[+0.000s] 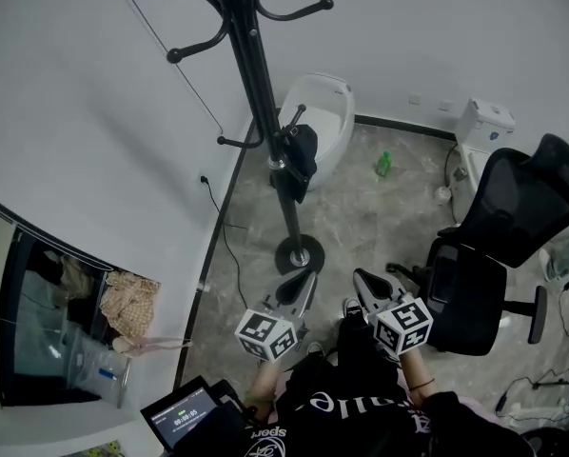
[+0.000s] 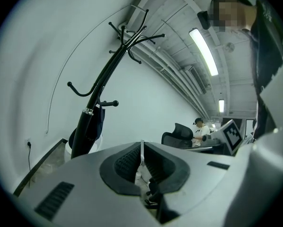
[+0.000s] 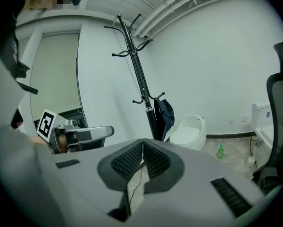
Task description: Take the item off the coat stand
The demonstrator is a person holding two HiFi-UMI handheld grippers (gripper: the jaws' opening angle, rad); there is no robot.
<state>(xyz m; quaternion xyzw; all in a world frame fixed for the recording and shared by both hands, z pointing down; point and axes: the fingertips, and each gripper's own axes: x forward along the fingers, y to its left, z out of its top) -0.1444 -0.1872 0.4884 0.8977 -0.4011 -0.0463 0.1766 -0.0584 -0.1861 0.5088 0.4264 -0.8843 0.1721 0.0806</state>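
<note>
With left tongs [image 1: 297, 291] and right tongs [image 1: 364, 284] both closed empty, the dark item [image 1: 303, 150] hangs lengthwise down the coat stand [image 1: 259, 89], well ahead, nearer the left.

Bright ceiling strip light [image 2: 204, 51] gives even illumination; both gripper views curve at edges.

left hand-held gripper [image 1: 304, 286] jaws together, right hand-held gripper [image 1: 365, 282] jaws together, side by side

Item [image 1: 304, 152] on coat stand [image 1: 254, 74], chair [image 1: 524, 203] right
</note>
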